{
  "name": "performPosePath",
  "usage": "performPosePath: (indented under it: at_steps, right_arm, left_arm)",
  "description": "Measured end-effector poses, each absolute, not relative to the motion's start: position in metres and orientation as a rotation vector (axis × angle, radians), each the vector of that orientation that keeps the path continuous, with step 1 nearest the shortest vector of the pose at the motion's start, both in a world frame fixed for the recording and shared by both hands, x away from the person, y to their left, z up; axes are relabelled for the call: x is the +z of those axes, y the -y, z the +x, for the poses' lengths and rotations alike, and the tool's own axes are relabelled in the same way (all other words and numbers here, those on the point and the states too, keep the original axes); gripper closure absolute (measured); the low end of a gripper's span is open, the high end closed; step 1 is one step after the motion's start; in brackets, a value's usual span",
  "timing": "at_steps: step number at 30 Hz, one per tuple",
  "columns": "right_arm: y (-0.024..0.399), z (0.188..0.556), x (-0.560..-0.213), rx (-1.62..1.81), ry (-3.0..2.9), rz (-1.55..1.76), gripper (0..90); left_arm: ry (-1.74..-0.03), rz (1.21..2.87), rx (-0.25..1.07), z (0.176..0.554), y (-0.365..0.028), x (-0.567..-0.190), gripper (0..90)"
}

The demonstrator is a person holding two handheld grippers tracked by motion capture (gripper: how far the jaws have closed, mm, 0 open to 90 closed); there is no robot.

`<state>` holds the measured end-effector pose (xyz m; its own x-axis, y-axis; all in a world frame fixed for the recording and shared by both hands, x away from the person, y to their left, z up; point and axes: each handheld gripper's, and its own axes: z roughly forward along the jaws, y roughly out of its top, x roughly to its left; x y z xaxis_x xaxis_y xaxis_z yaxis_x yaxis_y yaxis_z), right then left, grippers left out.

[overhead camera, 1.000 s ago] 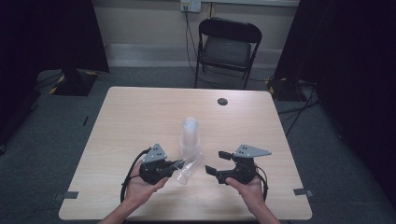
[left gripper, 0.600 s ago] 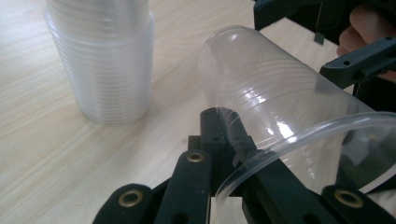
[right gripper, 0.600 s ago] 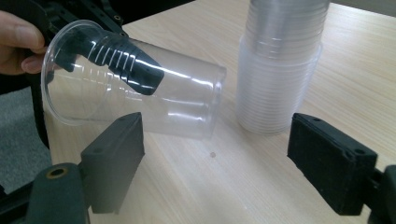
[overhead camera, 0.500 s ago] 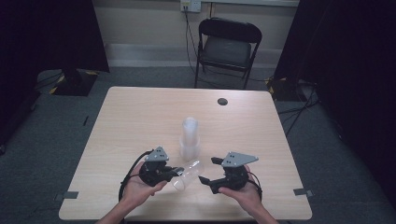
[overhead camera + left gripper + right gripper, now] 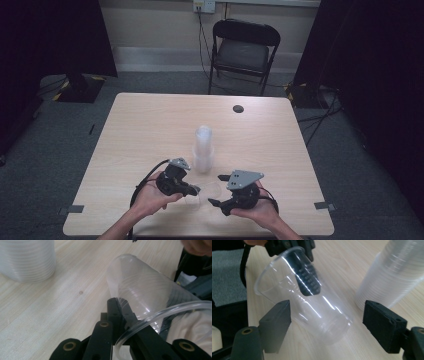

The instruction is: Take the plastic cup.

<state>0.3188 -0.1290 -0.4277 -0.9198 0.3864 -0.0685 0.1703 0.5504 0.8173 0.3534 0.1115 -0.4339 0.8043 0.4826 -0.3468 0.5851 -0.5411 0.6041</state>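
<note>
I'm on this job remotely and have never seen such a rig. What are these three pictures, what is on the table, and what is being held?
There is no robot arm: a person holds a two-jaw tool in each hand. The high view looks down on the wooden table from above the person's side. The other two pictures come from cameras riding on each gripper, looking along its black jaws.

On the table stands a stack of clear plastic cups, with a small dark round thing near the far edge.

The left gripper is shut on the rim of a single clear cup, one jaw inside it. The right gripper has its jaws on either side of that cup's base; they have just been closing, but do not yet press on it.
</note>
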Motion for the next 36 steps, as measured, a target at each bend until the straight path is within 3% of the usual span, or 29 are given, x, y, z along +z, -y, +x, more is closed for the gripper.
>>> performPosePath:
  at_steps: [11, 17, 36]
  right_arm:
    - [0.117, 0.314, -0.426, 1.178, -2.572, 0.302, 16.0]
    - [0.110, 0.313, -0.426, 1.103, -2.558, 0.244, 17.7]
    - [0.097, 0.314, -0.423, 1.051, -2.523, 0.160, 22.1]
  left_arm:
    - [-0.829, 2.253, -0.244, 0.364, -0.100, -0.422, 90.0]
    - [-0.811, 2.228, -0.308, 0.368, -0.089, -0.417, 90.0]
    - [-0.922, 2.246, -0.332, 0.376, -0.076, -0.422, 89.5]
